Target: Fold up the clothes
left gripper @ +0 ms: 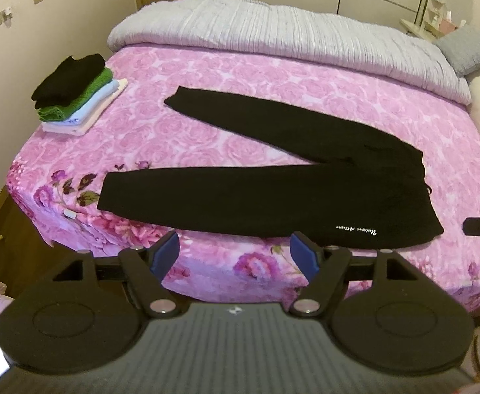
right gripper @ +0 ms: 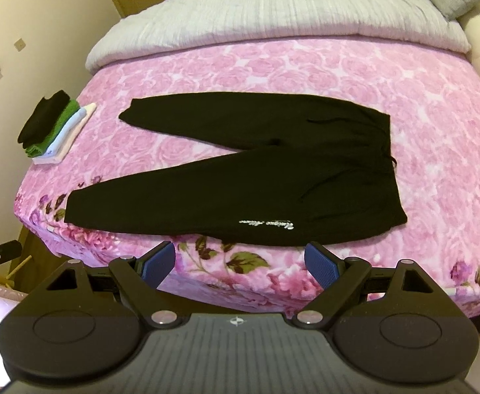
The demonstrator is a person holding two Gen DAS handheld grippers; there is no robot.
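Both sets of blue fingers [left gripper: 167,252] stand spread, grasping nothing: left gripper [left gripper: 236,252] and right gripper [right gripper: 240,259] hover low in frame. Black pants [left gripper: 272,177], legs splayed, white script at the hip, lie mid-frame on the pink bedspread [left gripper: 240,75], just above the fingertips.

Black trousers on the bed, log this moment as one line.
trousers: flat, unfolded, legs spread | left gripper: open, empty | right gripper: open, empty | folded stack: far left of bed

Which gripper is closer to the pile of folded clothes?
Left. The left gripper hangs over the bed's near edge, toward the pile; the right gripper is farther along, by the trousers' waistband end.
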